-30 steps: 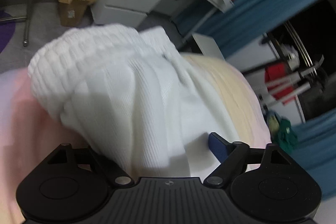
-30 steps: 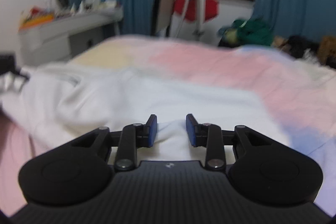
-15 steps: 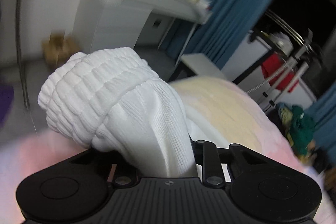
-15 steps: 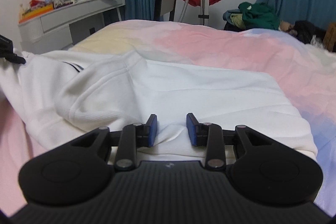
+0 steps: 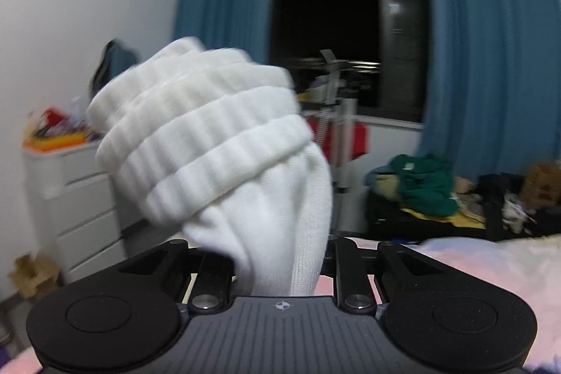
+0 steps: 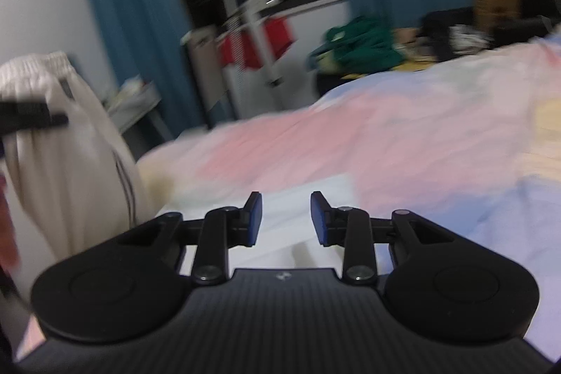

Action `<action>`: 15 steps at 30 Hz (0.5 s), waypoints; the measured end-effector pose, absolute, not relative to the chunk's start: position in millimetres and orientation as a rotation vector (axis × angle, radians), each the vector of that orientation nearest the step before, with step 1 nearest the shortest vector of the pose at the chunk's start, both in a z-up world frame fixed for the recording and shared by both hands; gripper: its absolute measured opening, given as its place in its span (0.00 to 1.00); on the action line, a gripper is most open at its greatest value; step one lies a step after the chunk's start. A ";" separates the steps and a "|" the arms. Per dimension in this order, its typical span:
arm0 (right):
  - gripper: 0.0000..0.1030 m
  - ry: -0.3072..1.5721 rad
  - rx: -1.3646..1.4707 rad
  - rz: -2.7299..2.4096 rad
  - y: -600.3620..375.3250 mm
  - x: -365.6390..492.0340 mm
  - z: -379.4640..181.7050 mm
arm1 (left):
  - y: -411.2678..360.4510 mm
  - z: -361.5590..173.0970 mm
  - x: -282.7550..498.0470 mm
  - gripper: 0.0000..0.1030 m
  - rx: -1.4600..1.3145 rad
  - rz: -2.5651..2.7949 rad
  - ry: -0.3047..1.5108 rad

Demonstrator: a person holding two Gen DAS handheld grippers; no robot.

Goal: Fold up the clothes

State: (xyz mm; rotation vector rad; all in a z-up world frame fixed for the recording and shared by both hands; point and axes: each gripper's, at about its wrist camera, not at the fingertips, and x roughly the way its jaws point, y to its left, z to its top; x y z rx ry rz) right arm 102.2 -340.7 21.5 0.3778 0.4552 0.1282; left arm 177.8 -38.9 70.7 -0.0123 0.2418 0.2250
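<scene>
Left wrist view: the left gripper (image 5: pixel 280 263) has its jaws closing, clamped on a white ribbed-waistband garment (image 5: pixel 224 156) that bunches up above the fingers, lifted clear of the pink bedspread (image 5: pixel 466 255). Blue curtains (image 5: pixel 491 65) flank a dark window (image 5: pixel 326 6); a white dresser (image 5: pixel 77 198) stands at left.

Right wrist view: the right gripper (image 6: pixel 285 219) has its fingers apart, empty, over white cloth (image 6: pixel 298 198) lying on the bedspread's near edge. The lifted garment hangs at far left.
</scene>
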 end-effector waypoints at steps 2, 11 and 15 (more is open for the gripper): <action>0.33 0.413 0.504 0.114 -370.7 99.1 22.0 | -86.0 48.5 175.6 0.21 0.064 0.213 0.222; 0.33 0.366 0.749 0.096 -430.2 100.5 5.0 | -204.6 -74.5 173.0 0.23 0.375 0.157 0.268; 0.33 0.375 0.792 0.127 -434.7 108.5 -1.4 | -212.2 -89.8 176.0 0.26 0.457 0.130 0.282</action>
